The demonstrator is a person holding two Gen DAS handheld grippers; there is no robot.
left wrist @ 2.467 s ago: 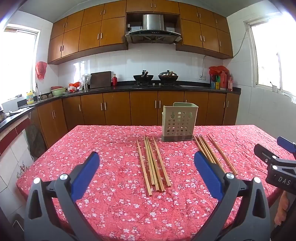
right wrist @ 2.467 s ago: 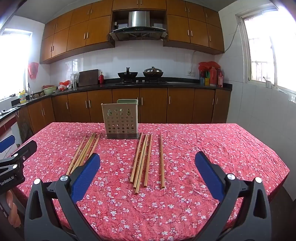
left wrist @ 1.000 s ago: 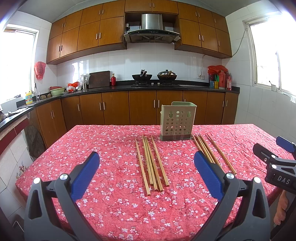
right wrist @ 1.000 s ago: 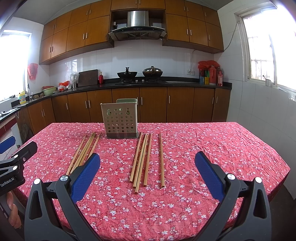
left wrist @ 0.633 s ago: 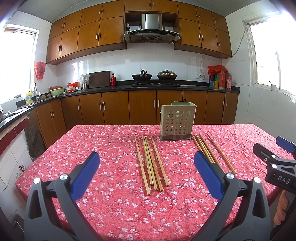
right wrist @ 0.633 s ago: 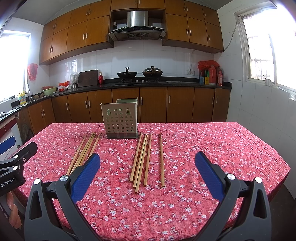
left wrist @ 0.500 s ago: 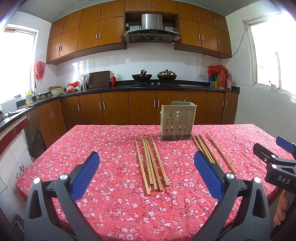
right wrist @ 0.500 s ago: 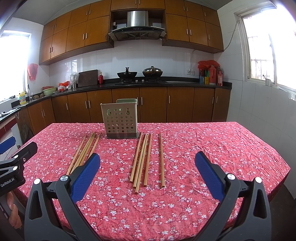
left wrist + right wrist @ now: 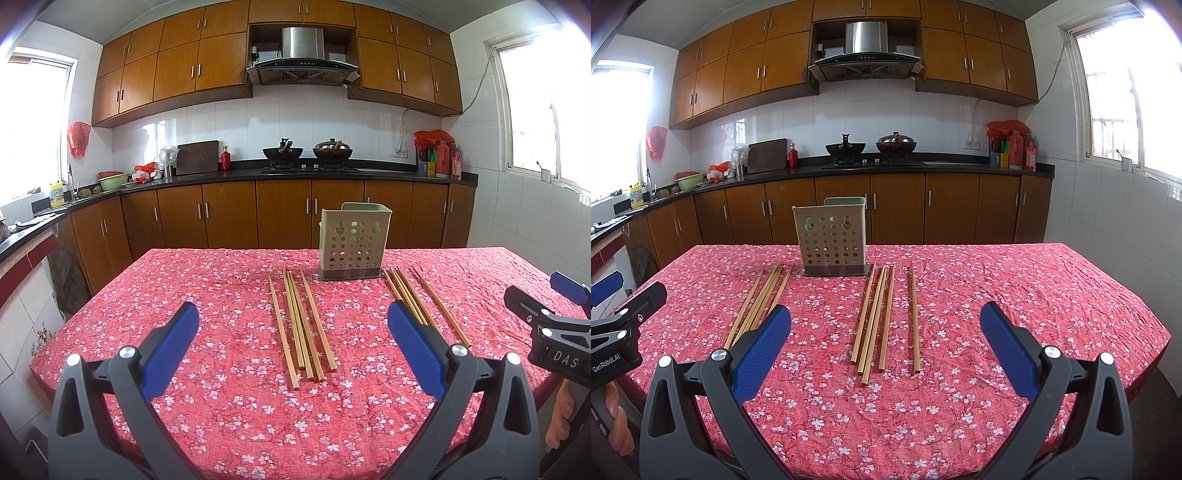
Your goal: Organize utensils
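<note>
Your landmark is the pale green perforated plastic utensil holder (image 9: 350, 245) standing upright on a dark base toward the far side of the red floral tablecloth (image 9: 229, 398). Through its holes and over its rim you can see nothing inside it; a second, greener section (image 9: 845, 201) rises behind its front wall in the right wrist view.

To the left of the holder lies the left set of bare wooden chopsticks (image 9: 300, 321), flat on the cloth, roughly parallel, their far tips level with the holder's base and their near ends pointing at you. To the right of the holder lies the right set of wooden chopsticks (image 9: 883, 317), four close together and one apart on the outer side.

Your left gripper (image 9: 291, 343) hangs above the near cloth, well short of the holder, jaws spread wide with nothing between the blue pads (image 9: 170, 345). Your right gripper (image 9: 884, 345) is likewise wide apart and holding nothing, in front of its own set of chopsticks.

Nothing stands between either gripper and the chopsticks. Behind the holder run brown wooden kitchen cabinets (image 9: 229, 216) under a black countertop (image 9: 258, 175).
</note>
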